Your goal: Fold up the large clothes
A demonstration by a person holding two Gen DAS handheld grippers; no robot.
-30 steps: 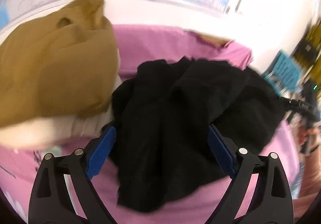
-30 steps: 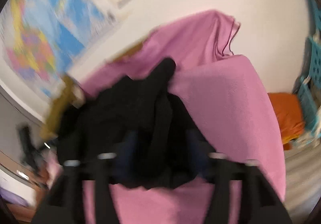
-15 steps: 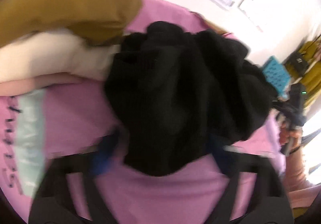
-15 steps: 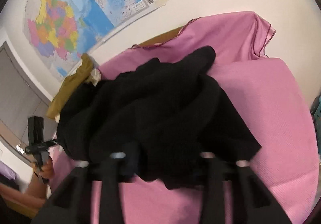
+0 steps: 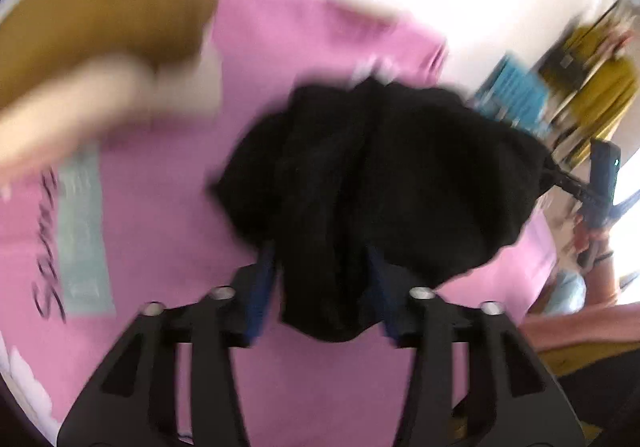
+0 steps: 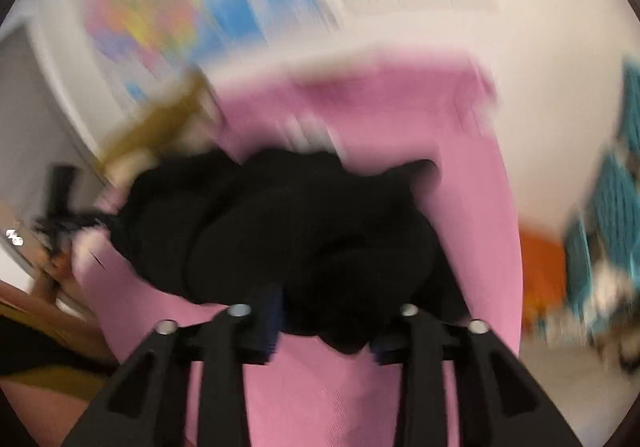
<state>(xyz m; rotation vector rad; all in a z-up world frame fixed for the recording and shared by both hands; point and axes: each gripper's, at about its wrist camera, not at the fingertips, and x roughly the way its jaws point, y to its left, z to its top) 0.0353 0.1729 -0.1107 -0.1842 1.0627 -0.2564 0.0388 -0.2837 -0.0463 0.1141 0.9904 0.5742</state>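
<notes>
- Nearest in the left wrist view, the left gripper (image 5: 324, 267) has its blue pads drawn in on a hanging fold of the black garment (image 5: 384, 175); the cloth fills the gap between the fingers and droops below them.
- The right gripper (image 6: 324, 311) likewise pinches a bunched edge of the black garment (image 6: 288, 223), its fingers narrowed with cloth packed between them.
- Beyond both sets of fingers the garment lies in a crumpled heap on the pink cover (image 5: 168, 231), spreading away from the grippers (both views are heavily blurred, so seams and sleeves cannot be made out).
- Risk, as I judge it: each grip looks taken on a thick wad rather than a clean edge, so layers could slip out unevenly or the piece could lift twisted, spoiling any fold.
- Farther left, the mustard garment (image 5: 104, 23) sits on a cream one (image 5: 76, 103); a wide swing could drag the black cloth into that stack.
- Farthest, a wall map (image 6: 176, 7).
</notes>
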